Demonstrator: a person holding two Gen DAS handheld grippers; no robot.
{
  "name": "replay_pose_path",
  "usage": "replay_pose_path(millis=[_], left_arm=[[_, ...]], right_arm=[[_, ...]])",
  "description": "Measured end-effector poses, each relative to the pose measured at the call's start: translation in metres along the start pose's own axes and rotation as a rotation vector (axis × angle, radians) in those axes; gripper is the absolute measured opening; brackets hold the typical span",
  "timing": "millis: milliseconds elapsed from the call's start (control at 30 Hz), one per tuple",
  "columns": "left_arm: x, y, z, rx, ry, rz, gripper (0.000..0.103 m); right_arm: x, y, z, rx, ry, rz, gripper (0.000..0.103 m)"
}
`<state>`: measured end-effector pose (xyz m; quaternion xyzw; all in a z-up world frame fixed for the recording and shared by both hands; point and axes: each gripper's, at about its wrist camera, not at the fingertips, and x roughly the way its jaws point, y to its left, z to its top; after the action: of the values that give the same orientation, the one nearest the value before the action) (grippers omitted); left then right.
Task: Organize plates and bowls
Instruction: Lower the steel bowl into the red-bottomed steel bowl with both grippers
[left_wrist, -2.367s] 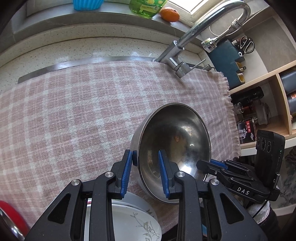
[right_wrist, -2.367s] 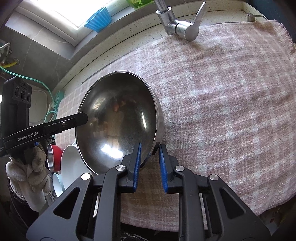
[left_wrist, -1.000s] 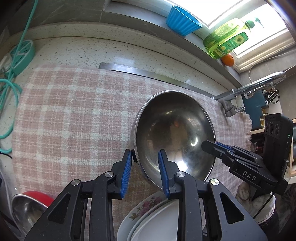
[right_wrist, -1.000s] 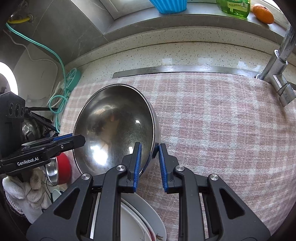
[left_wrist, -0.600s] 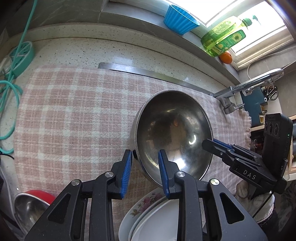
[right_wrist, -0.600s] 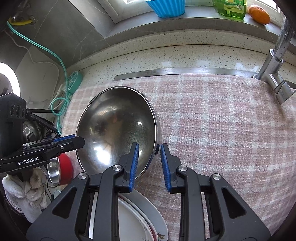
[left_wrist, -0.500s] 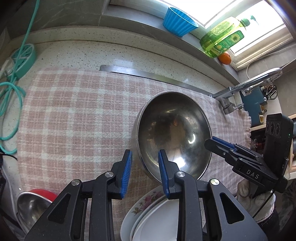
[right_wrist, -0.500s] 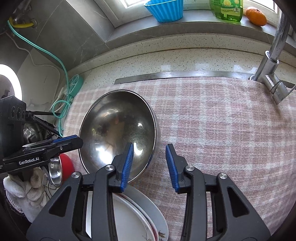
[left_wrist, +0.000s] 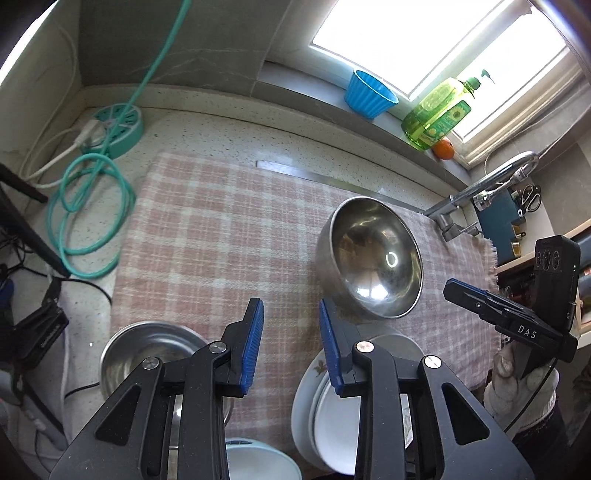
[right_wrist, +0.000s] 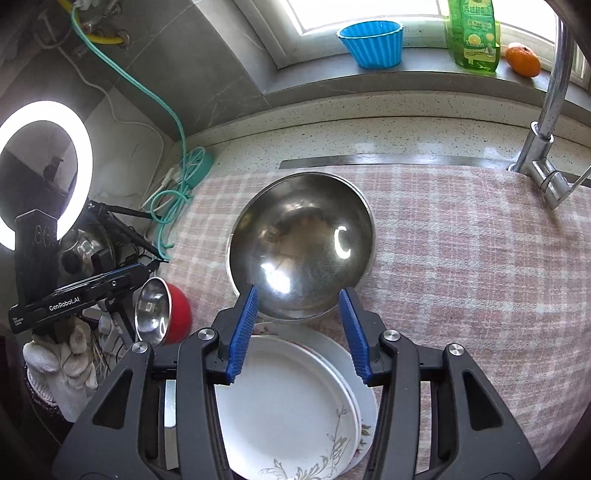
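A large steel bowl (left_wrist: 373, 258) (right_wrist: 301, 247) rests upright on the pink checked cloth (left_wrist: 214, 236) (right_wrist: 461, 258). My left gripper (left_wrist: 290, 347) is open and empty, held back from the bowl, above the cloth's near edge. My right gripper (right_wrist: 297, 332) is open and empty, its jaws spread just short of the bowl's near rim. A stack of white plates (left_wrist: 332, 410) (right_wrist: 291, 410) lies under both grippers at the near edge. A smaller steel bowl (left_wrist: 147, 354) sits at the left, red outside in the right wrist view (right_wrist: 162, 314).
A tap (left_wrist: 480, 188) (right_wrist: 543, 147) stands at the cloth's right end. A blue cup (left_wrist: 369, 92), a green soap bottle (left_wrist: 439, 110) and an orange (left_wrist: 443, 148) sit on the sill. A teal hose (left_wrist: 88, 206) coils on the counter at left. A white bowl (left_wrist: 258, 458) is below.
Both grippers let go of the large steel bowl and opened. It now rests on the cloth. Both grippers have pulled back and up from it.
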<state>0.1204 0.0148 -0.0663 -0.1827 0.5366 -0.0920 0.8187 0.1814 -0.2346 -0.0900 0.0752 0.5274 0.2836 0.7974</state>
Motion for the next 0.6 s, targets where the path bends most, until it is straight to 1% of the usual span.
replay_pose_path(millis=[133, 300, 400, 600], left_arm=[[-0.017, 0.020, -0.015, -0.044, -0.027, 0.016, 0.029], [-0.030, 0.049, -0.034, -0.118, -0.039, 0.033, 0.029], [-0.034, 0.065, -0.042, -0.163, -0.041, 0.045, 0.029], [-0.037, 0.093, -0.058, -0.222, -0.036, 0.069, 0.029]], right_arm=[[0.003, 0.022, -0.008, -0.040, 0.016, 0.030, 0.048], [0.014, 0.048, -0.018, -0.071, 0.051, 0.078, 0.048], [0.028, 0.063, -0.020, -0.080, 0.086, 0.104, 0.048], [0.063, 0.091, -0.025, -0.093, 0.156, 0.151, 0.048]])
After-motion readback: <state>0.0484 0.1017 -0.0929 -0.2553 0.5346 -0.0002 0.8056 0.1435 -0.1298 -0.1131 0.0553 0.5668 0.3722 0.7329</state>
